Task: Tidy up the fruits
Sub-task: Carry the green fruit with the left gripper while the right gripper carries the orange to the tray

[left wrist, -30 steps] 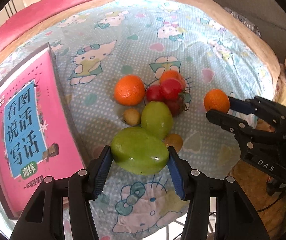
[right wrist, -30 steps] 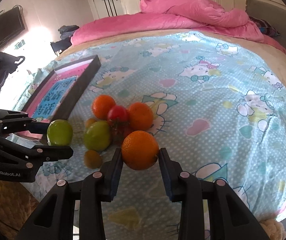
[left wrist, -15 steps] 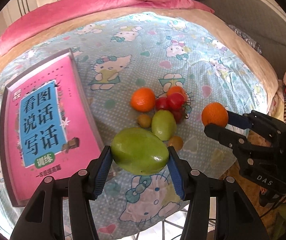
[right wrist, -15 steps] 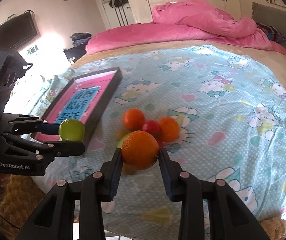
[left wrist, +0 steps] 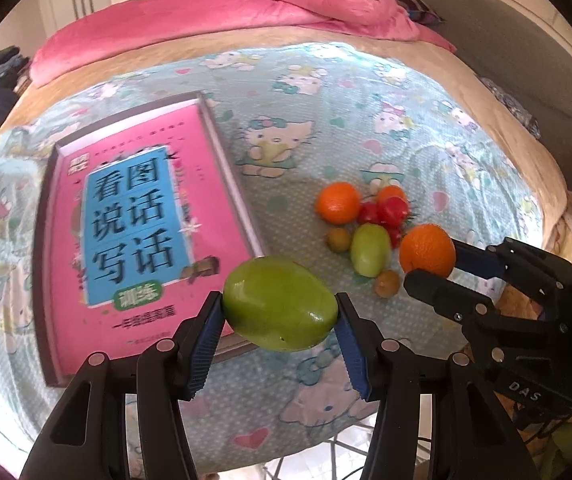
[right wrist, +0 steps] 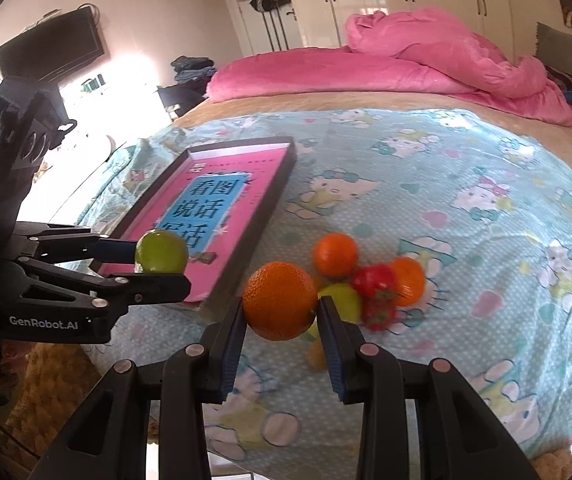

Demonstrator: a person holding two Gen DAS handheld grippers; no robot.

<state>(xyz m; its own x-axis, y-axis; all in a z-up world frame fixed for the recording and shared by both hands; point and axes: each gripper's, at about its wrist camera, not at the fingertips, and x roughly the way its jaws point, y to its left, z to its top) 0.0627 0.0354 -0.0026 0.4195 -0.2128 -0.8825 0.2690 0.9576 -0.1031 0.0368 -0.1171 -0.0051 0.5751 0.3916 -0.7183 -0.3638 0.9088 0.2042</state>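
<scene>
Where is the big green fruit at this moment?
The big green fruit is held between the pads of the left gripper, lifted above the near corner of the tray, left of the fruit pile.

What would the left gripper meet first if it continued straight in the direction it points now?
Probably the near edge of the dark tray with the pink book, or the patterned sheet beside it. The left gripper already holds a green oval fruit; depth is unclear.

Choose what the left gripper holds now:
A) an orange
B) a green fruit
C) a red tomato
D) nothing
B: in the left wrist view the left gripper has both blue pads pressed on the green fruit, lifted above the bed; the orange is in the right gripper.
</scene>
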